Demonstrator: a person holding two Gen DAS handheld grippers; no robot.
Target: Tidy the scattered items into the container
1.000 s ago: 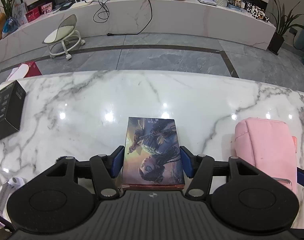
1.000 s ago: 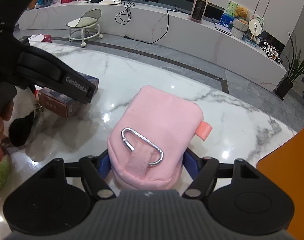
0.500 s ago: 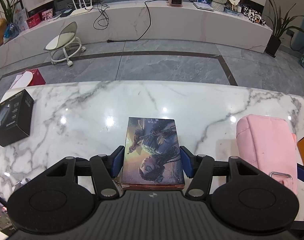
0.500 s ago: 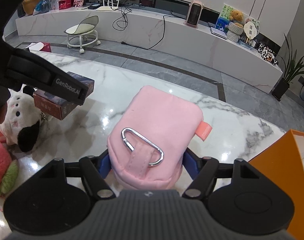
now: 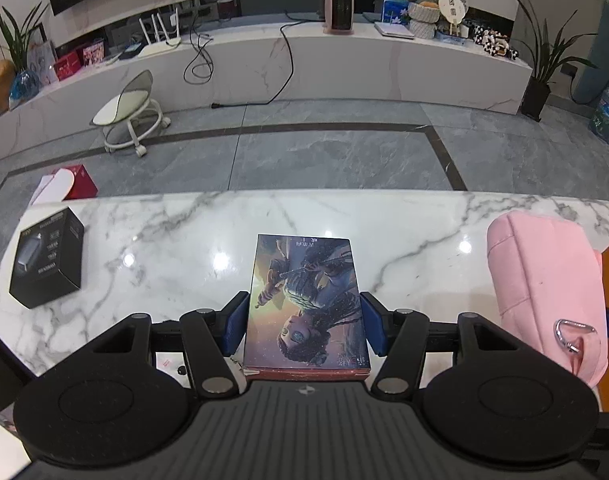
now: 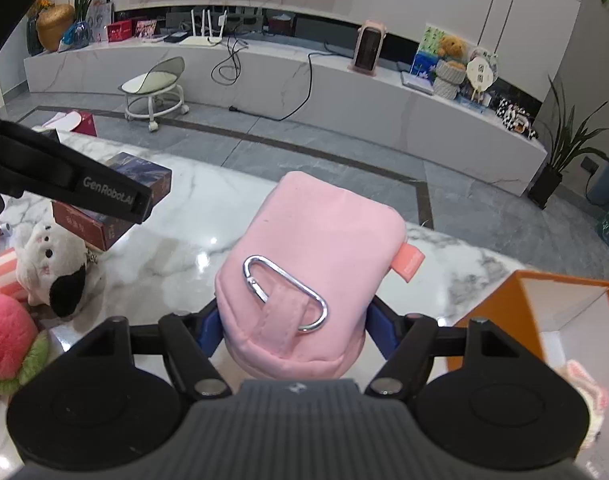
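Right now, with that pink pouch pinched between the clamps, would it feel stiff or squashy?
Probably squashy: the pink pouch looks like padded fabric, bulging over the right hand-held gripper. Likely light, since it keeps its rounded shape unsupported. The metal clip on its loop may swing and clink.

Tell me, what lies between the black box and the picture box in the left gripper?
Only bare marble table, seen in the left wrist view, between the black box and the picture box.
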